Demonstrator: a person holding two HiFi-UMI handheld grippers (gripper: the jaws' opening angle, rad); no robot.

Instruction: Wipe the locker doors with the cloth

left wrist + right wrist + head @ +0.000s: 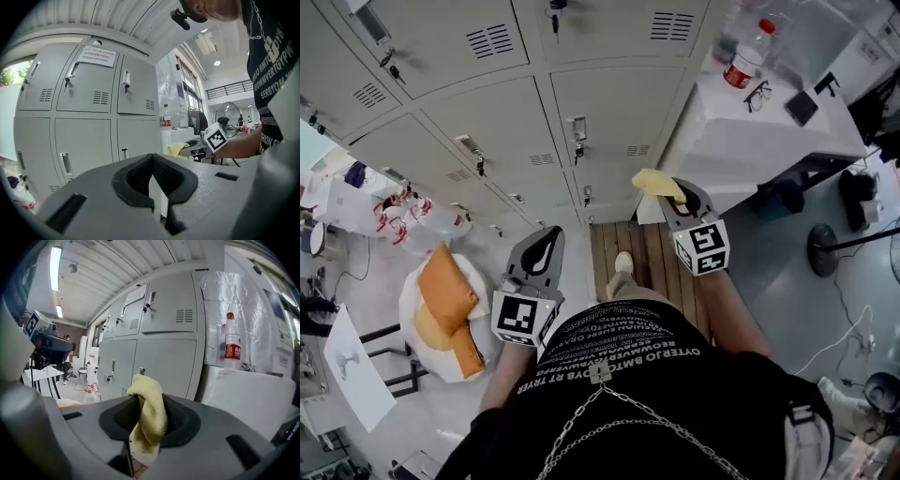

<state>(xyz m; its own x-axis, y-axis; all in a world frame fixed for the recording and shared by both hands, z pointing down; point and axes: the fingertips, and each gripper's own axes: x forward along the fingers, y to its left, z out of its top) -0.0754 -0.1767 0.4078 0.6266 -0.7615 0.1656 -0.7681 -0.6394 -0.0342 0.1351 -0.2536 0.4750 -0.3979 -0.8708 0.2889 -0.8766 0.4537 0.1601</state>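
A: Two grippers face the locker doors [609, 112]. Clamped in the right gripper [675, 202] is the yellow cloth [654, 183], clear of any door.
B: And the left gripper [546, 246]?
A: Jaws together, nothing between them (held further back).

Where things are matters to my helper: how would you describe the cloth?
Start at the bank of grey lockers, with two grippers held before it. The right gripper, nearest the white table, is shut on the cloth. It is the only soft, pale yellow thing there; the left gripper is shut and empty.
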